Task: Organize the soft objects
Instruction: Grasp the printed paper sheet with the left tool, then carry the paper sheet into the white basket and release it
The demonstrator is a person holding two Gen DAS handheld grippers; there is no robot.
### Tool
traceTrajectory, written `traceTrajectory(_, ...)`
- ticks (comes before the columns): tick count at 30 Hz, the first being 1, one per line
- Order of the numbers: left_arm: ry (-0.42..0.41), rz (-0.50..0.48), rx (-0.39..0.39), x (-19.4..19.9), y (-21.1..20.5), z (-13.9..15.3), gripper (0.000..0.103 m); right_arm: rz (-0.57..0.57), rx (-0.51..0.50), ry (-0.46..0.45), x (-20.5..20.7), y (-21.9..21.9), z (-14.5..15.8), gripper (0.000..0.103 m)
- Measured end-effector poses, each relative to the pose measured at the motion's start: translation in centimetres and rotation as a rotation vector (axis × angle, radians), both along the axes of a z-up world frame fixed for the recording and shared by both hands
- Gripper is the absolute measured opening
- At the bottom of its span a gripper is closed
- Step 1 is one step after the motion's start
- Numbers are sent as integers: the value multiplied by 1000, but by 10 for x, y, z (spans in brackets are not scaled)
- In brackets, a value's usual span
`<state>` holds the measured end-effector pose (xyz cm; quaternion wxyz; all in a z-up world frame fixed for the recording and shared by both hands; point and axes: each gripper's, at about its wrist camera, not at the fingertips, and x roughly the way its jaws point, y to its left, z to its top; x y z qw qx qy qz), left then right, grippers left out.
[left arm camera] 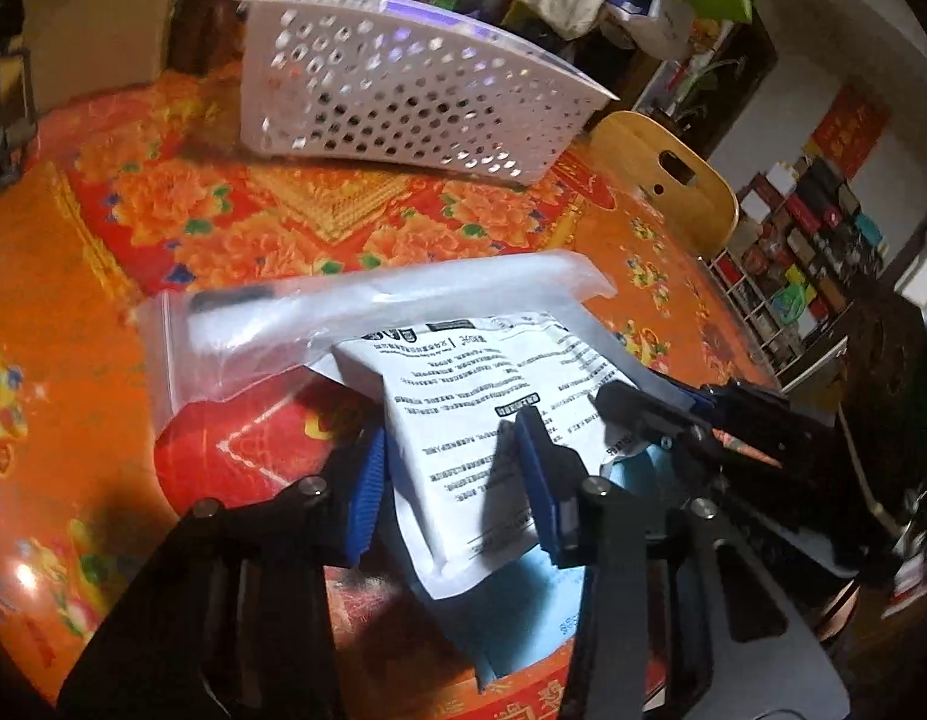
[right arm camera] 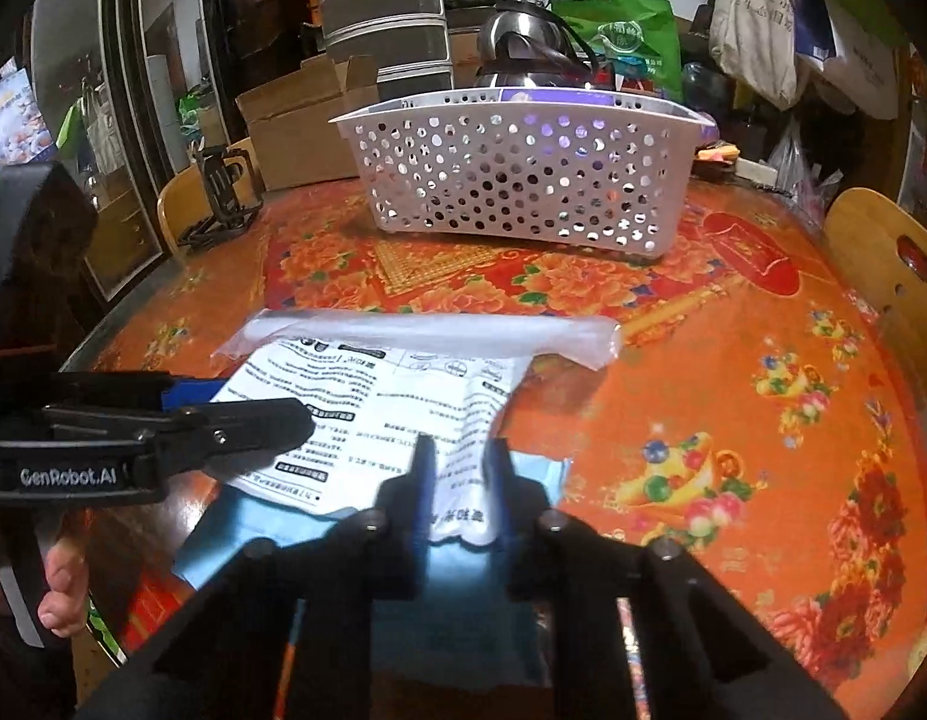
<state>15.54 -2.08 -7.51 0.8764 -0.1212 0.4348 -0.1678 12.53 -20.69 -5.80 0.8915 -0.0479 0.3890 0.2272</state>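
A white soft pouch (left arm camera: 463, 384) with black print lies on the red flowered tablecloth (left arm camera: 163, 192), on top of a light blue packet (left arm camera: 523, 618). A clear zip bag (left arm camera: 283, 324) lies just behind the pouch. My left gripper (left arm camera: 454, 480) straddles the pouch's left part, its blue pads bearing on it from both sides. My right gripper (right arm camera: 460, 480) is shut on the near corner of the same pouch (right arm camera: 403, 396), which bunches up between its pads. The left gripper (right arm camera: 253, 420) reaches in from the left in the right wrist view. A white perforated basket (right arm camera: 511, 180) stands further back.
Wooden chair backs (right arm camera: 883, 264) rise at the table's edge. Behind the basket (left arm camera: 403, 96) are a cardboard box (right arm camera: 295, 120), a steel kettle (right arm camera: 523, 48) and hanging bags. A black wire stand (right arm camera: 223, 192) sits at the back left. A hand (right arm camera: 61, 588) grips the left handle.
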Motion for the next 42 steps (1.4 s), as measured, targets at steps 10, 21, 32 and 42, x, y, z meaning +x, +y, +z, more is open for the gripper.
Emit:
traceTrajectory(10, -114, -32, 1, -24, 0, 21, 33, 6, 7, -87, -19, 0, 13, 6)
traceTrajectory(21, -238, -35, -30, -55, 11, 60, 31, 11, 66, -184, -42, -3, 54, 5)
traceTrajectory(32, -311, -31, -18, -51, 17, 111, 29, 8, 95, -258, -36, -2, 97, 5)
traceTrajectory(42, -380, -27, 4, 8, 17, 183, 28, -14, 139, -307, 17, -5, 154, 5)
